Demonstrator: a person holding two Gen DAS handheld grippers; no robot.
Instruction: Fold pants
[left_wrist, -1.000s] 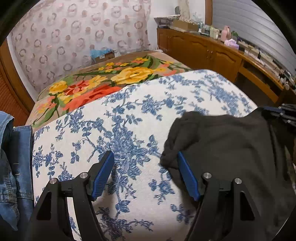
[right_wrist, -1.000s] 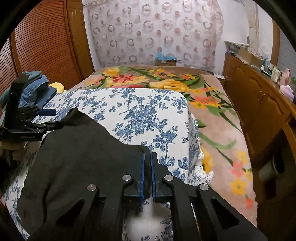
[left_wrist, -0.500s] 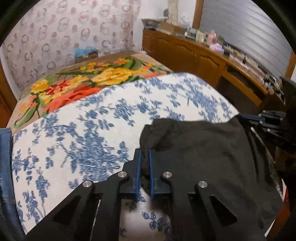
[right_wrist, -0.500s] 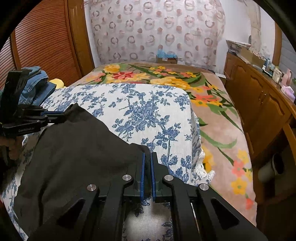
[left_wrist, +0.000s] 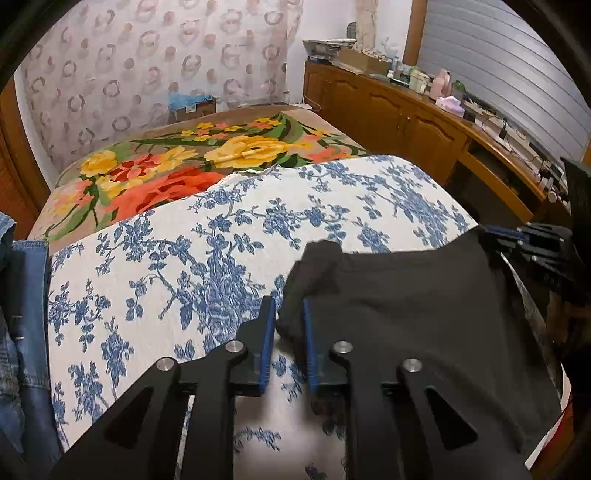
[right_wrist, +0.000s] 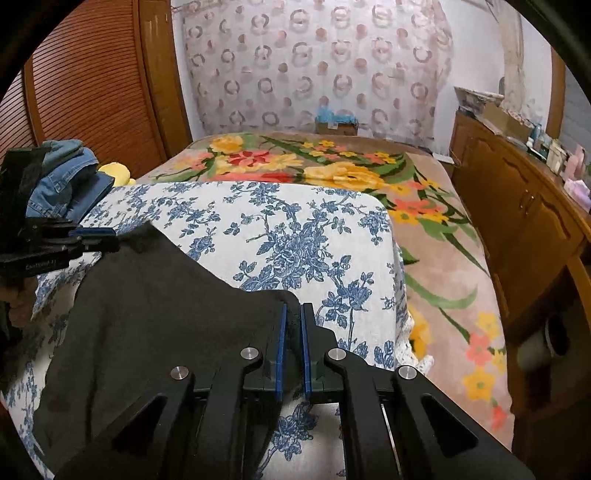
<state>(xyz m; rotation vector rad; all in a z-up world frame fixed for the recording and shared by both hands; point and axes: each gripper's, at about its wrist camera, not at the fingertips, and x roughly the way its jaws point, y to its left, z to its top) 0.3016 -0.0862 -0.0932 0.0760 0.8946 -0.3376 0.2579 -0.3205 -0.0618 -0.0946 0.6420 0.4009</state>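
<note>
Both grippers flank one black pants (left_wrist: 424, 295): right gripper (right_wrist: 291, 314) clamped on it, left gripper (left_wrist: 288, 310) opening around its corner.

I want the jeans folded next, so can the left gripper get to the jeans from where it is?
Probably yes: the jeans lie beside the left gripper, only bare cloth between, but its opening jaws have the black pants between them.

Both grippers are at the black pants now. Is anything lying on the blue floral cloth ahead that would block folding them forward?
Nothing visible does. The blue floral cloth ahead of the black pants is bare; the denim pile sits off its left edge.
</note>
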